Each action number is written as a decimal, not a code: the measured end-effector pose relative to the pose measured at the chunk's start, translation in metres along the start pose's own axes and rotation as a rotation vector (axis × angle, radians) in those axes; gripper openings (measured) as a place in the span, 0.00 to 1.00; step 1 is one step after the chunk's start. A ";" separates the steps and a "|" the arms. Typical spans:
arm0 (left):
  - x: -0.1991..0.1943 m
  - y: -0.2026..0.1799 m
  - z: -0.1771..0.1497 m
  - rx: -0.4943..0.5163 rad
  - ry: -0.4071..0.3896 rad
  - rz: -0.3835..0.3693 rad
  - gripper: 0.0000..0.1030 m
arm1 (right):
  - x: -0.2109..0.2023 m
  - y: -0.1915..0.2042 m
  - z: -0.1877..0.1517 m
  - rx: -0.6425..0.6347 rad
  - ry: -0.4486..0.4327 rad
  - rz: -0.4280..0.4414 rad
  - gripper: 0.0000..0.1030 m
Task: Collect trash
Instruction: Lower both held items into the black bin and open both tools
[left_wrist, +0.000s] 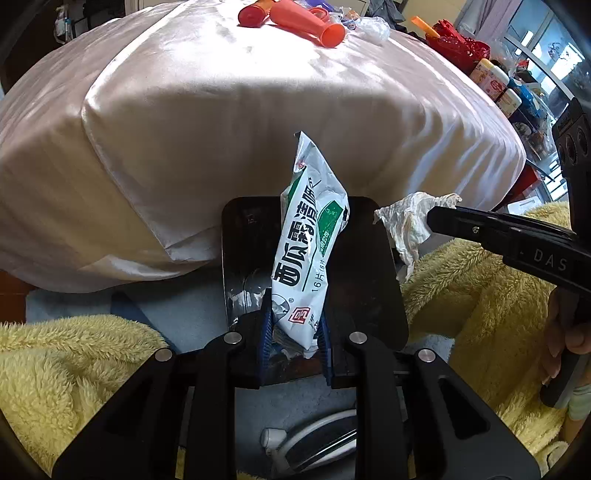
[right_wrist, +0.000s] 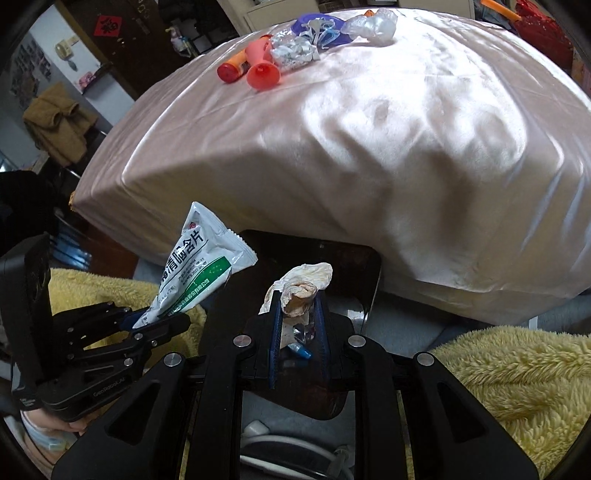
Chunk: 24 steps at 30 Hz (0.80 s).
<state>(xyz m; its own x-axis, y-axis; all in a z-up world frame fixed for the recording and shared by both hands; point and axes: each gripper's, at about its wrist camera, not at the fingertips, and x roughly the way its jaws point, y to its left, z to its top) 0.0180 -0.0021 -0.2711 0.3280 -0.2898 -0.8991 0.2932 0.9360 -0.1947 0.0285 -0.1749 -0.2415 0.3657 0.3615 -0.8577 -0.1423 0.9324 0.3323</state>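
From the left wrist, the left gripper (left_wrist: 293, 332) is clamped on the bottom end of a white-and-green lozenge packet (left_wrist: 310, 243), which stands nearly upright above a black bin (left_wrist: 369, 273) set against the satin-covered table (left_wrist: 258, 122). The packet looks light, crinkly and slick; I'd guess it bends easily, so pinching its flat sealed end, as here, seems the sensible hold. To the right, the right gripper (left_wrist: 432, 218) comes in sideways with a crumpled tissue (left_wrist: 406, 225) at its tip, over the bin's edge.

From the right wrist, the right gripper (right_wrist: 298, 314) is closed around that crumpled tissue (right_wrist: 301, 286), stained brownish, soft and squashy, probably almost weightless and likely to cling. It hangs over the black bin (right_wrist: 354, 266). The left gripper (right_wrist: 155, 321) holds the lozenge packet (right_wrist: 199, 266) tilted alongside. Far back on the table lie an orange cone (right_wrist: 262, 70), crumpled foil (right_wrist: 293, 51) and clear plastic wrap (right_wrist: 369, 22), seemingly not yet collected.
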 end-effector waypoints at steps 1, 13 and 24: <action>0.001 0.001 0.000 0.004 0.003 -0.003 0.21 | 0.002 0.001 -0.001 -0.003 0.005 -0.001 0.19; 0.006 -0.003 0.001 0.017 0.016 0.008 0.35 | 0.007 -0.001 0.003 0.009 0.000 -0.005 0.40; -0.009 -0.003 0.011 0.000 -0.014 0.032 0.56 | -0.017 -0.028 0.016 0.153 -0.065 0.045 0.72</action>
<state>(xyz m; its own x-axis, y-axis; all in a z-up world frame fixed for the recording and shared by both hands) 0.0243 -0.0042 -0.2580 0.3493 -0.2625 -0.8995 0.2822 0.9448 -0.1662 0.0413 -0.2074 -0.2298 0.4220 0.3974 -0.8149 -0.0201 0.9027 0.4298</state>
